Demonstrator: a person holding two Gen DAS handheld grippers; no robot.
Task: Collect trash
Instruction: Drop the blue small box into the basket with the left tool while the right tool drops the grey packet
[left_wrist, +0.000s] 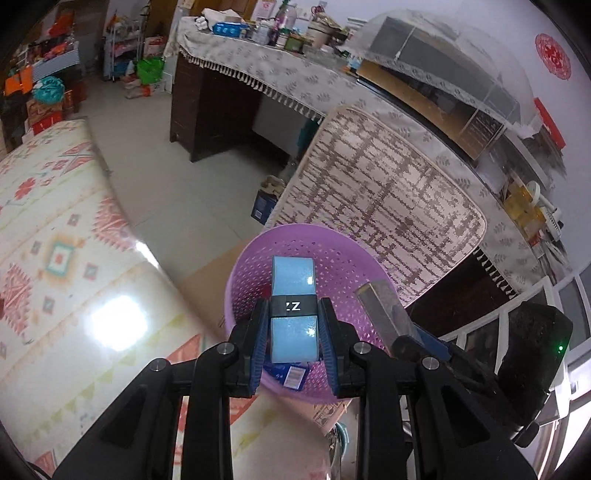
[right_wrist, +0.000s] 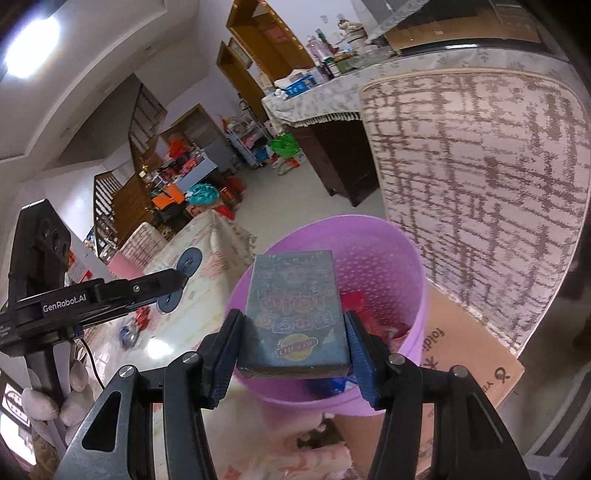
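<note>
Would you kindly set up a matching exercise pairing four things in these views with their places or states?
Things:
1. blue pack
2. dark box
3. purple basket
4. cardboard

Places or states:
A. flat on the floor under the basket
B. clamped in the right gripper
C. clamped in the left gripper
D. holds some trash already, under both grippers

Pairs: 1-C, 2-B, 3-D, 4-A
</note>
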